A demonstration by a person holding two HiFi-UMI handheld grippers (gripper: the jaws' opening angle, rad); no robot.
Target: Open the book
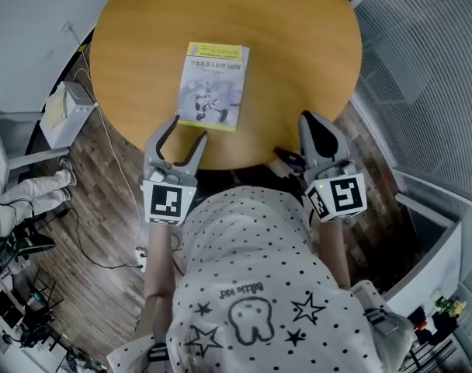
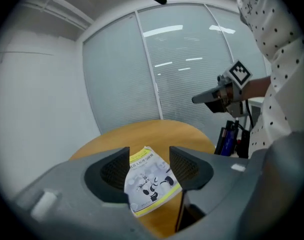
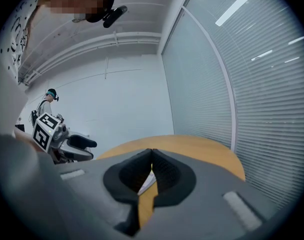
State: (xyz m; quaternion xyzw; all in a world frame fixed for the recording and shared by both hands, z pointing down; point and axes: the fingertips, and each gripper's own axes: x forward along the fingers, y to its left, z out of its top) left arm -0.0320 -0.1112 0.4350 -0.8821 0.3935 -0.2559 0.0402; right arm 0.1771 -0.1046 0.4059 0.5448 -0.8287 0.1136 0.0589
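A closed book (image 1: 213, 85) with a yellow-and-pale cover showing a small robot lies flat on the round wooden table (image 1: 298, 45), left of its middle. My left gripper (image 1: 188, 129) hangs just short of the book's near edge, jaws spread wide with nothing between them. Through those jaws the left gripper view frames the book (image 2: 149, 186). My right gripper (image 1: 317, 118) sits at the table's near right edge, jaws pressed together and empty. In the right gripper view, a corner of the book (image 3: 148, 182) shows past the closed jaws.
A person in a star-and-dot shirt (image 1: 255, 286) fills the lower head view. A white box (image 1: 64, 113) and cables lie on the wood floor left of the table. Glass partition with blinds (image 1: 430, 76) stands at the right.
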